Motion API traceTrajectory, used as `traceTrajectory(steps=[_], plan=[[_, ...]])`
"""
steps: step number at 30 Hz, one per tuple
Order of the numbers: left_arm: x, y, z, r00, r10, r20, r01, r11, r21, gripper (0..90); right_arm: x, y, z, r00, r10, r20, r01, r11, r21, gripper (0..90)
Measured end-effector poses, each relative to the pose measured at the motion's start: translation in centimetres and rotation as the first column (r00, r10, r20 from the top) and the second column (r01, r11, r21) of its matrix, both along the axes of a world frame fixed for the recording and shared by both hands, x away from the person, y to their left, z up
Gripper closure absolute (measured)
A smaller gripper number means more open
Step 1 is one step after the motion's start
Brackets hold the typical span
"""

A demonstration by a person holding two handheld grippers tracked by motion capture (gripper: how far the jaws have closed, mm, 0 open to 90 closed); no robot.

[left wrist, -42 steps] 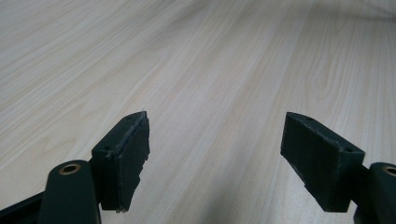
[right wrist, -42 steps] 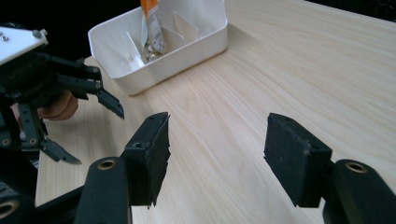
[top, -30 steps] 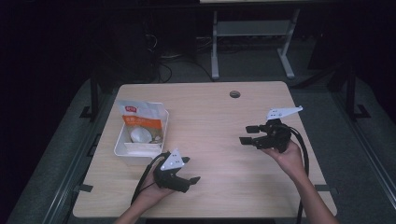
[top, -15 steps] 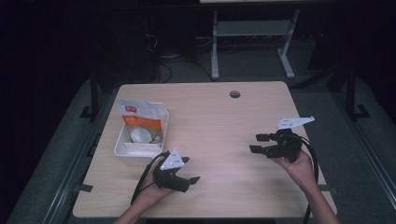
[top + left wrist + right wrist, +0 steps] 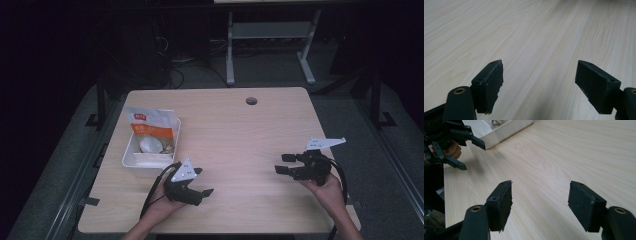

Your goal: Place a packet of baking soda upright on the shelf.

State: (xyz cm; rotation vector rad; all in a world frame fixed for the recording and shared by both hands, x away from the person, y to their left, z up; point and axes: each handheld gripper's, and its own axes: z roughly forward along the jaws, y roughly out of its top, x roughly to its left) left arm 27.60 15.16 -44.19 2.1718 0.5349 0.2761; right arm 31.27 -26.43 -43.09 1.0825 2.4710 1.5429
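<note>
White plastic bin [image 5: 134, 159] at about 9 o'clock on the pale wooden table [image 5: 235, 130], near the left edge. Inside it: an orange-and-white pouch [image 5: 150, 122] leaning against the far wall, top sticking above the rim, and a pale roundish item [image 5: 150, 145] on the floor of the bin — too small to identify.

Left tongs [image 5: 202, 182] at roughly 7 o'clock, just beside the bin's near corner, not touching it. Jaws spread wide, nothing between them; the left gripper view has bare wood grain between the two pads [image 5: 492, 82]. Right tongs [image 5: 282, 164] at about 4 o'clock, well apart from the bin, jaws likewise spread and empty. The right gripper view looks across the table toward the bin's wall [image 5: 506, 131] and the left tongs [image 5: 470, 153].

Handling, as judged:
- Pouch looks like thin film, light, soft, likely slick and crinkly. It will buckle under a pinch. Best hold is the exposed top edge, flat across the seal, pads square to the film.
- Bin is thin rigid plastic, light; it may slide on the smooth wood if nudged. Steady the rim with one tongs while the other lifts.
- Pale item: possibly fragile; keep clear of it when reaching in.
</note>
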Motion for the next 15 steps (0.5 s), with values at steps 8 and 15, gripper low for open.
traceTrajectory(steps=[8, 15], plan=[[0.0, 0.0, 0.0, 1.0, 0.001, 0.0, -0.001, 1.0, 0.003, 22.3, -1.2, -1.0, -0.9, 0.9998, -0.02, -0.009, 0.02, 1.0, 0.005, 34.0], [-0.1, 0.1, -0.1, 1.0, -0.001, 0.0, 0.001, 1.0, 0.007, 22.3, -2.2, -1.1, -1.7, 0.9991, -0.043, 0.006, 0.043, 0.999, -0.006, 31.6]])
